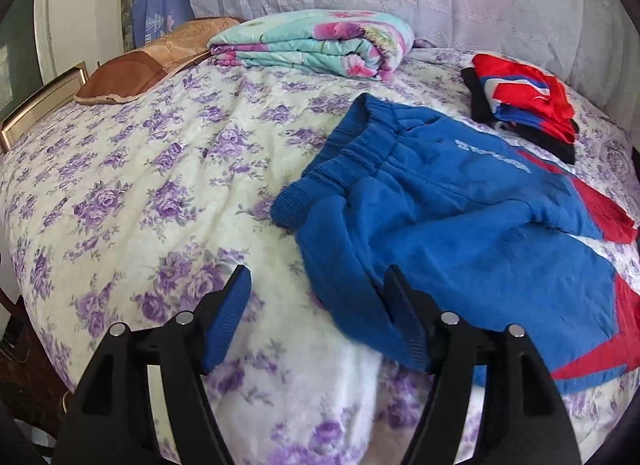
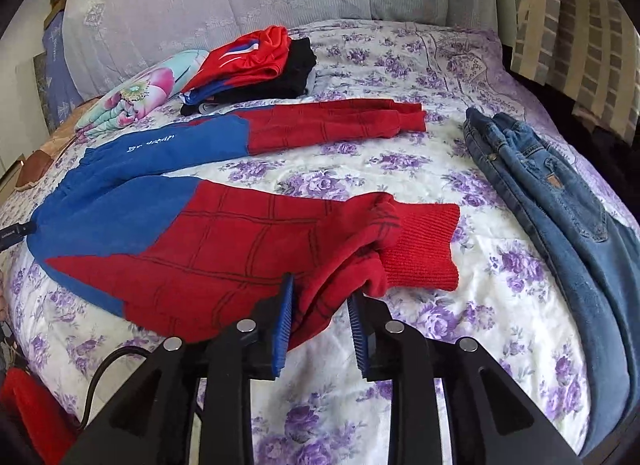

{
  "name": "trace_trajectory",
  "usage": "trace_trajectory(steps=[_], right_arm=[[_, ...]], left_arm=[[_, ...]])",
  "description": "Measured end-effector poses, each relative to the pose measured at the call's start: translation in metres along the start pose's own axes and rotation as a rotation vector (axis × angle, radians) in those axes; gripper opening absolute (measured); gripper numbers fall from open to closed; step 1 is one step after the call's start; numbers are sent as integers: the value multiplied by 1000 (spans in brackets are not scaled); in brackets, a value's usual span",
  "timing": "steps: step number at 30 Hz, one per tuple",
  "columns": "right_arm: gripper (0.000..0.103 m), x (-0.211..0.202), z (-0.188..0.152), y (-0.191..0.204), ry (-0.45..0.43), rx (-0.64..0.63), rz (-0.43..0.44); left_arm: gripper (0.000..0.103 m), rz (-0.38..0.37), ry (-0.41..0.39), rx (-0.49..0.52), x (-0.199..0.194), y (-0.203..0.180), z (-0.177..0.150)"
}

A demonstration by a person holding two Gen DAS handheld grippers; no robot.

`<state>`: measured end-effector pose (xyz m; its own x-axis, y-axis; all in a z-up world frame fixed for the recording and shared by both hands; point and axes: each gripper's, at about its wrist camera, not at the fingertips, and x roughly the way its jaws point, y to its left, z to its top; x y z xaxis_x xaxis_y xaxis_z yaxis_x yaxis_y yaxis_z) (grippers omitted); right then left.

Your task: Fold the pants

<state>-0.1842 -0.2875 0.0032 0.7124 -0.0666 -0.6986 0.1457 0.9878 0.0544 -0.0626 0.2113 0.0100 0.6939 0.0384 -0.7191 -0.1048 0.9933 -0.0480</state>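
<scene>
The blue-and-red pants lay spread flat across the flowered bedspread, waistband toward my left side and the two red legs running off to my right, the near leg bunched just above its ribbed cuff, the far leg lying straighter and apart from it. My left gripper hung over the blue waist end with its jaws spread; the right-hand jaw sat against the edge of the blue cloth, but nothing was pinched. My right gripper stood part open, jaws either side of a red fold of the near leg without, as far as I could tell, pressing on it.

I judged the pants soft, thick and fleecy, light enough to lift at two points, limp enough to sag and drag between them, and not slippery. The elastic waistband and the ribbed cuffs looked the firmest places to take hold; a pinch through both layers at a cuff and at the waist edge seemed best for carrying one leg over the other.

Beyond them lay a small pile of folded red, blue and black clothes, a folded flowered quilt, a brown pillow and, at my far right, a pair of jeans.
</scene>
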Motion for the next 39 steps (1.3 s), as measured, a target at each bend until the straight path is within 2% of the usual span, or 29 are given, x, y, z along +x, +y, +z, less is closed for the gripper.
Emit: trace_trajectory(steps=[2, 4, 7, 8, 11, 12, 13, 16, 20, 22, 26, 31, 35, 39], right_arm=[[35, -11, 1, 6, -24, -36, -35], [55, -23, 3, 12, -64, -61, -72], [59, -42, 12, 23, -132, -104, -123], [60, -48, 16, 26, -151, -110, -127], [75, -60, 26, 36, -204, -112, -118], [81, -65, 29, 39, -229, -101, -91], [82, -68, 30, 42, -243, -82, -51], [82, -74, 34, 54, -234, -75, 70], [82, -82, 53, 57, -248, -132, 89], [82, -81, 73, 47, -247, -91, 137], [82, -62, 117, 31, -235, 6, 217], [82, 3, 176, 34, -159, 16, 330], [76, 69, 219, 36, -77, -19, 314], [65, 134, 242, 44, 20, -99, 320]], left_arm=[[67, -39, -25, 58, -19, -16, -11], [67, -86, -57, 132, -35, -36, -20], [67, -132, -110, 215, -55, -65, -25], [67, -149, -115, 226, -58, -73, -25], [67, -211, -98, 217, -63, -88, -22], [68, -230, -96, 210, -65, -91, -22], [70, -241, -100, 202, -68, -95, -24], [79, -206, -148, 220, -79, -100, -23], [84, -127, -195, 233, -83, -88, -4], [84, -100, -183, 189, -73, -73, 21], [84, -97, -145, 101, -41, -48, 76], [84, -35, -95, 18, 19, -34, 145], [84, 8, -49, 31, 62, -43, 179], [84, 22, 15, 56, 106, -58, 200]])
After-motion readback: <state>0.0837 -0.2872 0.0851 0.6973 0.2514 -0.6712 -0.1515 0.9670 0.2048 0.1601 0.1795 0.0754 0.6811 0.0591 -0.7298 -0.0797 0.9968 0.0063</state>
